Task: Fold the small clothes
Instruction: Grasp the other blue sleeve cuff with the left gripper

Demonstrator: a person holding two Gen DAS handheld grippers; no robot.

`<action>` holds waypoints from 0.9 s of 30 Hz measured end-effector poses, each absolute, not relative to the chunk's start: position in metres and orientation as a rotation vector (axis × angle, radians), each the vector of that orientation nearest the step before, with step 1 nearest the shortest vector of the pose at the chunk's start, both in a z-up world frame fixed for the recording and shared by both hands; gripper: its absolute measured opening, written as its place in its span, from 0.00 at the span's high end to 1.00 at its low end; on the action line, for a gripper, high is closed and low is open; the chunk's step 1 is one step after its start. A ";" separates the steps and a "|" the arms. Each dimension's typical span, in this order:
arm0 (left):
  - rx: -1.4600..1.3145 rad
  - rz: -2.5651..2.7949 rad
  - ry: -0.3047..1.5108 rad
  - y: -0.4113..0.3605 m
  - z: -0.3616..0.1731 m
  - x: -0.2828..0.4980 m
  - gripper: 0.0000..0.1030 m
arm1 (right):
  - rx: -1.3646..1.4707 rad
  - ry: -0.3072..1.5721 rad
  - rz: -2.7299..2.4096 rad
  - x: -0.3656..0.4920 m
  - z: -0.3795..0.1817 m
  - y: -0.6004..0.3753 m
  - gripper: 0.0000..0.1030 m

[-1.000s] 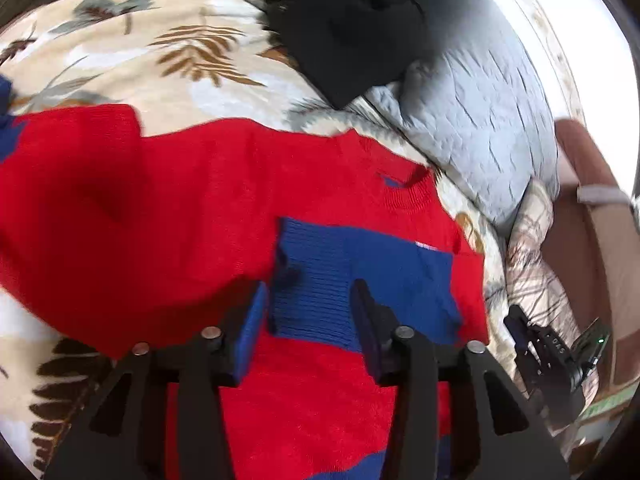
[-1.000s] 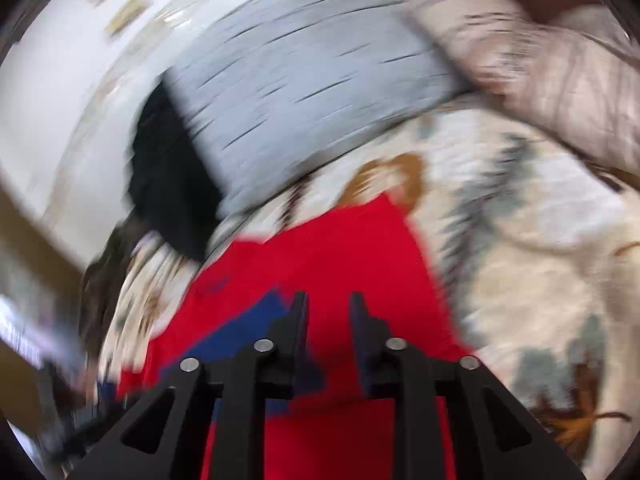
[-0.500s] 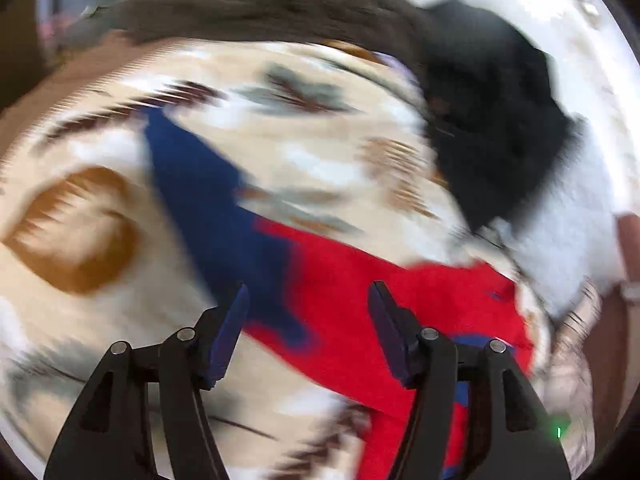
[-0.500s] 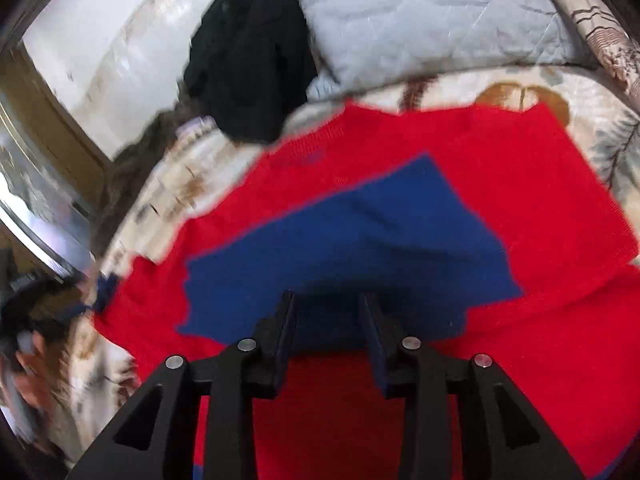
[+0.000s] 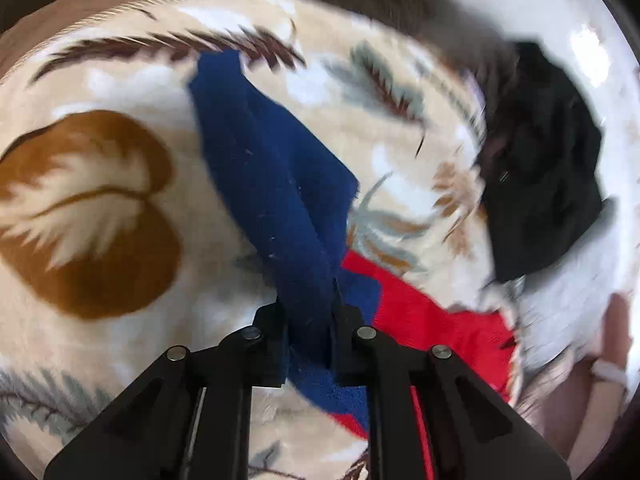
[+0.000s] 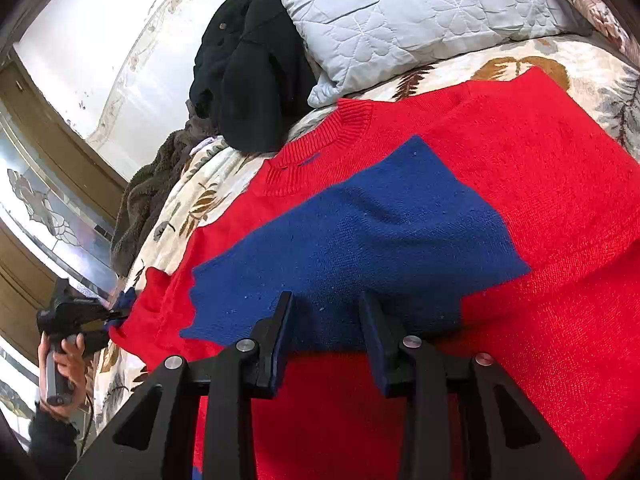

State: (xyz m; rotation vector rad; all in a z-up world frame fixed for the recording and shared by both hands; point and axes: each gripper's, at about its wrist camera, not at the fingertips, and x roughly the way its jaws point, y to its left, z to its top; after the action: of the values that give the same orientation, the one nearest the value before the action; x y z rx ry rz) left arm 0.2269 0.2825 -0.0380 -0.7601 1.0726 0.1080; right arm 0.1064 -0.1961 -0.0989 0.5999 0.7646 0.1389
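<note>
A red sweater point(image 6: 520, 184) with blue sleeves lies flat on a leaf-print blanket point(image 6: 600, 76). One blue sleeve point(image 6: 360, 240) is folded across its chest. My right gripper point(image 6: 326, 332) is open and empty just above that folded sleeve. In the left wrist view my left gripper point(image 5: 310, 332) is shut on the other blue sleeve point(image 5: 272, 168), which stretches away over the blanket point(image 5: 100, 184); the red body point(image 5: 432, 320) lies to the right. The left gripper also shows in the right wrist view point(image 6: 116, 314), at the sweater's left side.
A pale quilted pillow point(image 6: 400, 12) and a heap of black clothes point(image 6: 248, 68) lie at the head of the bed. A brown fleece throw point(image 6: 148, 192) hangs at the bed's edge. A wall and a wooden door frame stand behind.
My left gripper has swung from the sweater's chest out to the left sleeve and shut on it. My right gripper has drawn back over the folded sleeve and stays open.
</note>
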 end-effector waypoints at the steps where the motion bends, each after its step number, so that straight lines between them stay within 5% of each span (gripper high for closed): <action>1: -0.787 0.086 1.037 0.289 -0.036 0.212 0.88 | 0.602 0.764 0.140 0.106 -0.099 -0.196 0.66; 8: -0.909 0.071 1.006 0.333 -0.050 0.160 0.81 | 0.628 0.754 0.152 0.106 -0.101 -0.200 0.66; 10: -0.961 0.073 0.953 0.344 -0.044 0.156 0.62 | 0.627 0.754 0.151 0.106 -0.101 -0.199 0.66; 11: -0.964 0.080 0.939 0.347 -0.041 0.159 0.43 | 0.627 0.754 0.152 0.106 -0.101 -0.199 0.66; 16: -0.949 0.116 1.015 0.343 -0.051 0.194 0.42 | 0.632 0.753 0.155 0.106 -0.101 -0.200 0.66; 17: -0.950 0.125 1.027 0.341 -0.054 0.200 0.43 | 0.634 0.752 0.157 0.106 -0.101 -0.200 0.66; 20: -0.924 0.125 1.003 0.334 -0.048 0.204 0.95 | 0.643 0.750 0.161 0.106 -0.101 -0.201 0.66; 27: -0.836 0.067 0.935 0.297 -0.003 0.196 0.96 | 0.673 0.749 0.173 0.107 -0.102 -0.205 0.66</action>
State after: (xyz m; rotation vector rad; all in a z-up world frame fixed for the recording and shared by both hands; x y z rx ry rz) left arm 0.1959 0.2971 -0.0033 -0.8357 0.9349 0.0669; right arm 0.1065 -0.2047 -0.1020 0.6734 0.7485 0.1731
